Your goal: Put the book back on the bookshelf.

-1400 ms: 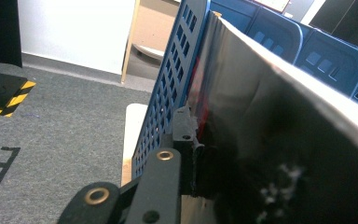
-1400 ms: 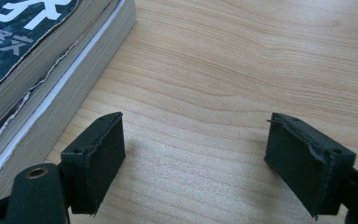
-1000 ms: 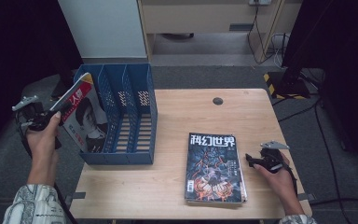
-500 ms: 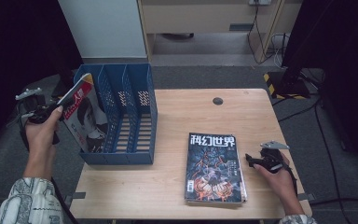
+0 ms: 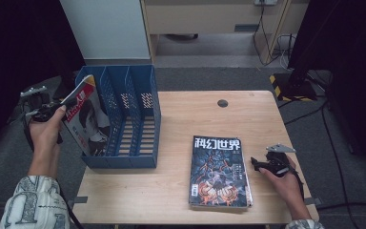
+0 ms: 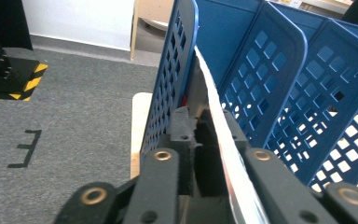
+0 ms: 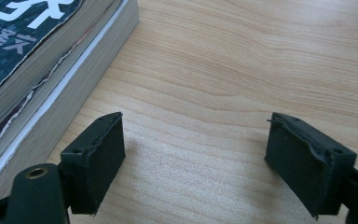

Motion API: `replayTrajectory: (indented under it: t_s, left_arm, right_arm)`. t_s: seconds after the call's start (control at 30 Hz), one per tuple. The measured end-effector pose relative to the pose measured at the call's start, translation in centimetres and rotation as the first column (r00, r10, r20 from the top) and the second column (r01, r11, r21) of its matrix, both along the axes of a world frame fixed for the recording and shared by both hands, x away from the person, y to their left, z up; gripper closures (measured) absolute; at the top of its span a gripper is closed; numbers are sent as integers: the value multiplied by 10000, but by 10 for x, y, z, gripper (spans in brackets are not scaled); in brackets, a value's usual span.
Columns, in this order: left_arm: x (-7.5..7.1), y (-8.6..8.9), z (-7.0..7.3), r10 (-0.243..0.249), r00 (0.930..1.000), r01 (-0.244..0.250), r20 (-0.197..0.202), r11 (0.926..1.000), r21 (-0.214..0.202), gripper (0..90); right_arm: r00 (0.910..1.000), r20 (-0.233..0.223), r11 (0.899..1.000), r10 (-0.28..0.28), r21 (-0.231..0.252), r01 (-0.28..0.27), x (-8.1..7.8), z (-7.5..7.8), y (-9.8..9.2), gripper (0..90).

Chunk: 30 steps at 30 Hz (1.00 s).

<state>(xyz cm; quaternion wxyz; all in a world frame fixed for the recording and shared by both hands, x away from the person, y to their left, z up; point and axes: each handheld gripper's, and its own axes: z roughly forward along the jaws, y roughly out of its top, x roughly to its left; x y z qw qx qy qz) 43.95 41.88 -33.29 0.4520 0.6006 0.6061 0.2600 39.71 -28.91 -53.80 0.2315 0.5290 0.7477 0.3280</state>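
Note:
A magazine (image 5: 83, 119) with a red and white cover leans tilted in the leftmost slot of the blue file rack (image 5: 143, 114). My left gripper (image 5: 59, 106) is shut on its upper left edge. In the left gripper view the jaws (image 6: 209, 130) have just been closing, and the magazine's pale edge (image 6: 214, 107) is pinched between them beside the rack's wall (image 6: 177, 70). A stack of magazines (image 5: 218, 171) with a dark cover lies flat at the table's front right. My right gripper (image 5: 256, 163) rests just right of it, open, with bare wood between its jaws (image 7: 196, 154).
The wooden table (image 5: 195, 119) has a round black grommet (image 5: 222, 103) near its back edge. The rack's two right slots (image 5: 138, 105) hold nothing. In the right gripper view the stack's spine (image 7: 51, 93) lies at the left.
The left hand and the magazine have shifted only slightly at the rack's left slot. The right hand has kept still.

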Motion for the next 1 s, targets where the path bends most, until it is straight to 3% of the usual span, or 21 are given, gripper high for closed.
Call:
replayTrajectory:
  t_s: [0.23, 0.67, 1.0]
  left_arm:
    - [-4, 0, 3, 66, 9997, -71, 217, 9996, 256, 862]
    - [-14, 5, 13, 83, 9950, -59, 1000, 9997, -243, 864]
    - [-14, 4, 14, -31, 9890, 50, 1482, 9999, -126, 864]
  right_arm:
    - [10000, 0, 10000, 4, 1, -4, 0, 0, 0, 195]
    - [10000, 0, 10000, 4, -2, -4, 0, 0, 0, 196]
    - [10000, -2, 10000, 5, 0, -5, 0, 0, 0, 196]
